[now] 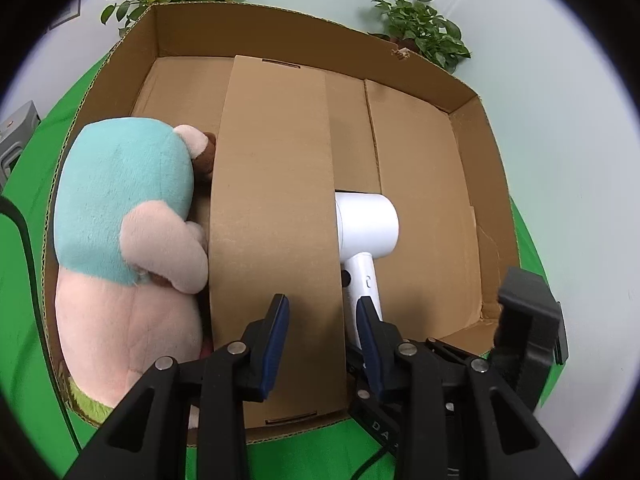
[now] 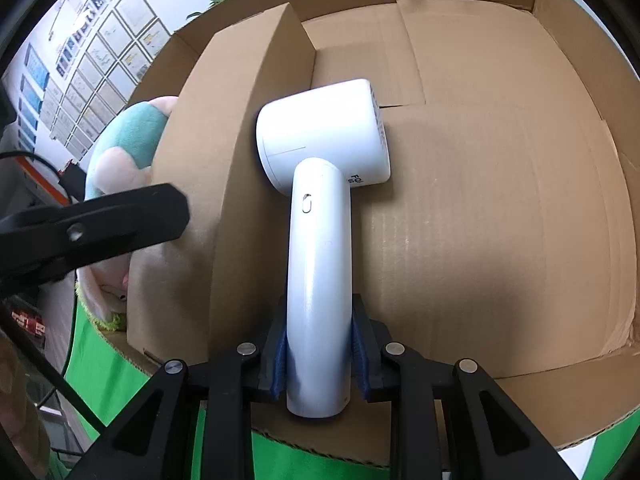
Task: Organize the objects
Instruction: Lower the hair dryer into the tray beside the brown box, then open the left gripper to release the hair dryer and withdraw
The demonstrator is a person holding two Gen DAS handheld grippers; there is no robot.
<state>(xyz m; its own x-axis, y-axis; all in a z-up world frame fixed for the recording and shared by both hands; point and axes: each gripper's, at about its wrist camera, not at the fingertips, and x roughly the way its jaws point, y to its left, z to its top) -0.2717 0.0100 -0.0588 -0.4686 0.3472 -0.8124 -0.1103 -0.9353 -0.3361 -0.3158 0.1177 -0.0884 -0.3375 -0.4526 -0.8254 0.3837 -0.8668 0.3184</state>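
A white hair dryer lies in the right compartment of an open cardboard box, head against the cardboard divider. My right gripper is shut on the dryer's handle near its end. In the left wrist view the dryer shows right of the divider, and a pink and teal plush toy fills the left compartment. My left gripper is open and empty, hovering over the divider's near end. The plush also shows in the right wrist view.
The box sits on a green cloth. Two potted plants stand behind it by a pale wall. The right gripper's body sits at the box's near right corner. The left gripper's finger crosses over the divider.
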